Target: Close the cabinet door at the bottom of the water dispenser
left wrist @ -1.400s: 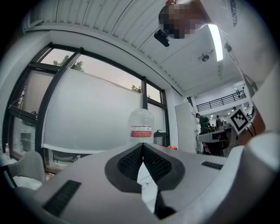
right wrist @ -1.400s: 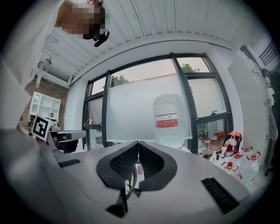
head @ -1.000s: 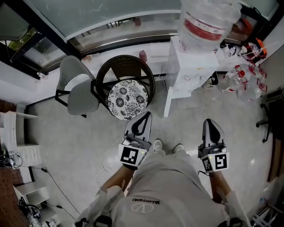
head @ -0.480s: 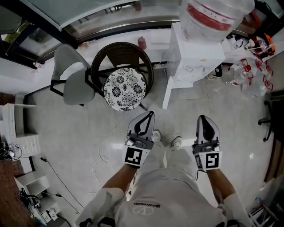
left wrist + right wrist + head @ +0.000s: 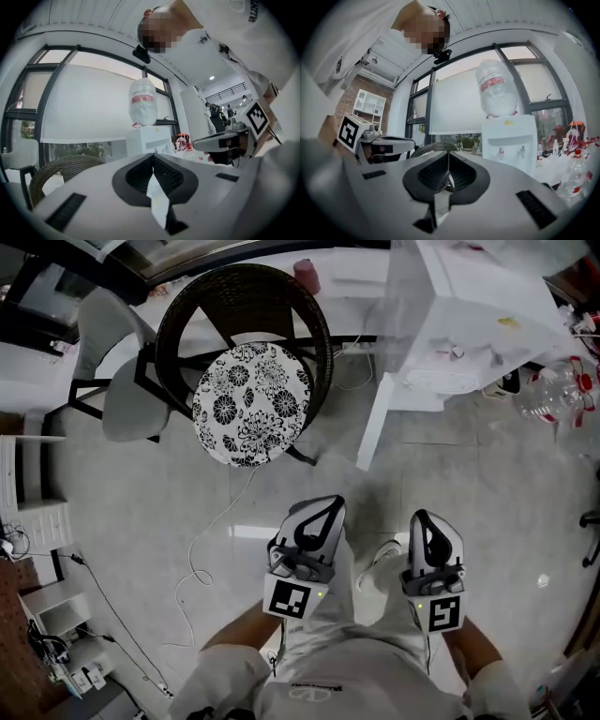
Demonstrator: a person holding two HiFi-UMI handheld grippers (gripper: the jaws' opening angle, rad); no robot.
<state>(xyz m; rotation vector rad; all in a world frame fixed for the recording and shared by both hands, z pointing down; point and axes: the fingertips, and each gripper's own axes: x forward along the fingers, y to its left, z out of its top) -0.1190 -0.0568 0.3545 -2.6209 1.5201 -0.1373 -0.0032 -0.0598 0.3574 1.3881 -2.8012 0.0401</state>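
Note:
The white water dispenser [image 5: 473, 320] stands at the top right of the head view. Its bottom cabinet door [image 5: 374, 432] hangs open, swung out toward the wicker chair. My left gripper [image 5: 325, 508] and right gripper [image 5: 421, 520] are both shut and hold nothing. They sit side by side over the person's legs, well short of the door. The left gripper view shows its jaws [image 5: 153, 157] closed, with the dispenser [image 5: 149, 142] and its bottle [image 5: 142, 102] beyond. In the right gripper view the jaws [image 5: 448, 157] are closed and the dispenser [image 5: 509, 140] rises ahead on the right.
A wicker chair with a floral cushion [image 5: 249, 403] stands left of the open door, with a grey chair [image 5: 114, 395] beyond it. A white cable [image 5: 201, 557] trails over the floor. Plastic bottles [image 5: 551, 390] lie right of the dispenser. White shelving [image 5: 30, 521] is at the far left.
Both grippers and the head camera have sunk toward the floor. The dispenser, chair and floor now look larger and nearer. Both sets of jaws stayed shut.

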